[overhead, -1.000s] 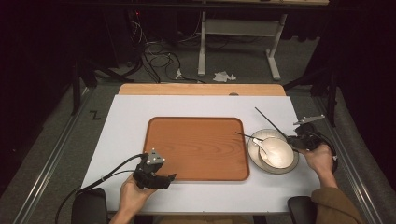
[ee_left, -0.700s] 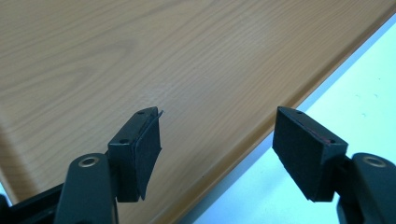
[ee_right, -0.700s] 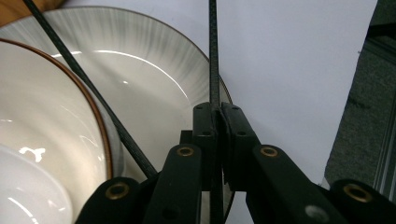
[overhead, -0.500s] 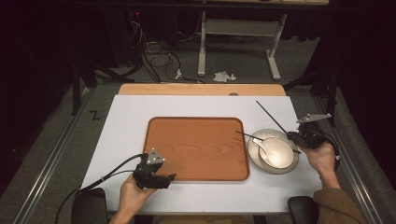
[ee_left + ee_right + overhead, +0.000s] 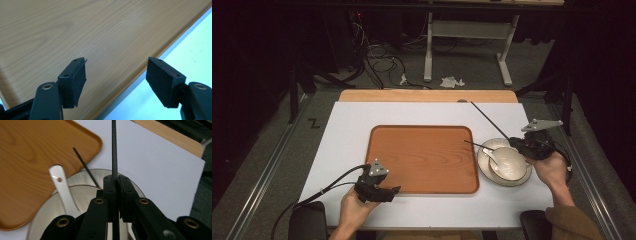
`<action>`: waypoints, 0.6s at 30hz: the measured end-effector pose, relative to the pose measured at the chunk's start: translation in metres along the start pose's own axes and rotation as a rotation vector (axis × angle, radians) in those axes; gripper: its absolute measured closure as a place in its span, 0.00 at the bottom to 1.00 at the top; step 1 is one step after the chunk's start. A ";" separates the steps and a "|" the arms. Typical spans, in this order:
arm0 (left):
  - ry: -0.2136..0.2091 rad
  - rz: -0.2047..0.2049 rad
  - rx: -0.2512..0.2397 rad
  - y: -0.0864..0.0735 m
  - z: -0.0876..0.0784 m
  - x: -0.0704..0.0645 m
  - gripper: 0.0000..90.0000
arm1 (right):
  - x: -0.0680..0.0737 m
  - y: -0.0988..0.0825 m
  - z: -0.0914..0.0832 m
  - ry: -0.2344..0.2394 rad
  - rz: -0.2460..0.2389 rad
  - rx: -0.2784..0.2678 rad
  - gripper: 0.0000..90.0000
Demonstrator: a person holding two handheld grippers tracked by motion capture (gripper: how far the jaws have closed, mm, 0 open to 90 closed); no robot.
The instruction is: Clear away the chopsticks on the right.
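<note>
Right hand-held gripper (image 5: 115, 185), centre frame, clamped on a black chopstick (image 5: 114, 150) above the bowl (image 5: 47, 207). Left hand-held gripper (image 5: 116, 77) wide, empty, over tray (image 5: 75, 32).

Lighting: dim room, surroundings near black; overhead light falls on the white table (image 5: 347, 135), brightest surface in the high view. Shadows: soft, short. Glare: mild sheen on the wooden tray (image 5: 100, 30). Focus: both gripper views sharp up close, slightly soft toward the edges.
</note>
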State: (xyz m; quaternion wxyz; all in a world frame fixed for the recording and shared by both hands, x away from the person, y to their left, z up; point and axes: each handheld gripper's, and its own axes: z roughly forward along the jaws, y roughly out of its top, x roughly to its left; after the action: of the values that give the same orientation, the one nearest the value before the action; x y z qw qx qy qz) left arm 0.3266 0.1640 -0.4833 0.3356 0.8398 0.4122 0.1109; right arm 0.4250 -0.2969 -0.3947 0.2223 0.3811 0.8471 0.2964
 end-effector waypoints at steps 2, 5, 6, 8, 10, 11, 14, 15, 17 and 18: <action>-0.001 0.000 0.001 0.000 0.000 0.000 0.36 | 0.010 0.004 -0.002 0.014 -0.008 -0.002 0.96; 0.001 -0.002 0.001 0.000 0.000 0.000 0.36 | 0.024 0.010 -0.004 0.049 -0.040 -0.021 0.96; -0.002 -0.005 0.001 0.000 0.001 0.000 0.36 | 0.030 0.012 -0.004 0.061 -0.052 -0.023 0.96; -0.003 -0.004 0.002 0.000 0.001 0.000 0.36 | 0.042 0.015 -0.003 0.082 -0.077 -0.020 0.96; -0.001 -0.002 0.002 0.000 0.000 0.000 0.36 | 0.048 0.017 -0.002 0.093 -0.090 -0.023 0.96; 0.000 -0.001 0.001 0.000 0.000 0.000 0.36 | 0.060 0.019 0.002 0.114 -0.113 -0.013 0.96; -0.001 0.000 0.000 0.000 0.000 0.000 0.36 | 0.071 0.021 0.006 0.126 -0.131 0.001 0.96; -0.003 -0.001 0.001 0.000 0.000 0.000 0.36 | 0.081 0.021 0.012 0.138 -0.150 0.015 0.96; -0.003 -0.001 0.001 0.000 0.000 0.000 0.36 | 0.088 0.020 0.019 0.149 -0.152 0.037 0.96; -0.004 0.000 0.000 0.000 0.000 0.000 0.36 | 0.088 0.020 0.019 0.149 -0.152 0.037 0.96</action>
State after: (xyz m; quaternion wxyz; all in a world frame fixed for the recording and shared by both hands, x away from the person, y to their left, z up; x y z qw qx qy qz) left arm 0.3264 0.1639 -0.4832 0.3363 0.8399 0.4116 0.1094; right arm 0.3928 -0.2114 -0.4080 0.1734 0.2966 0.8931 0.2905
